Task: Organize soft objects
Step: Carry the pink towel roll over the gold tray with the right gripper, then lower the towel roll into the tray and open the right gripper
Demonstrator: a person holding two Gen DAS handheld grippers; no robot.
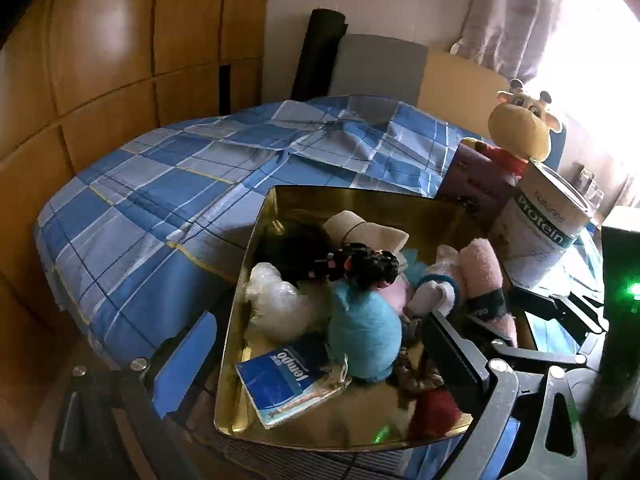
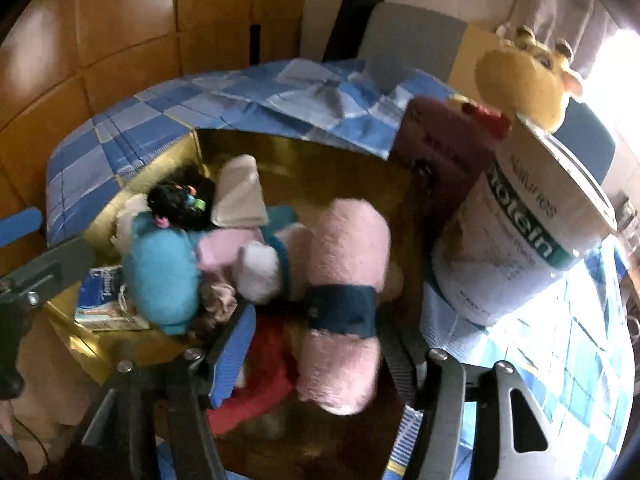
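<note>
both tools gape: left tool (image 1: 316,344) over gold box (image 1: 256,240), right tool (image 2: 316,332) astride pink roll (image 2: 348,264).

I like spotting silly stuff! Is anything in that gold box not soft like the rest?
Yes. A blue tissue packet lies tilted in the near left corner of the gold box, a flat printed pack among rolled towels and fluffy things. Nothing looks spilled or broken.

white cylindrical tub lettered "Protein" (image 2: 524,232): right of claw, on bed | blue-and-white checked bedspread (image 1: 168,200): beyond and left | wooden panelled wardrobe (image 1: 100,48): far left | black rolled mat (image 1: 320,52): far ahead, upright against wall | pale curtain (image 1: 512,12): upper right
</note>
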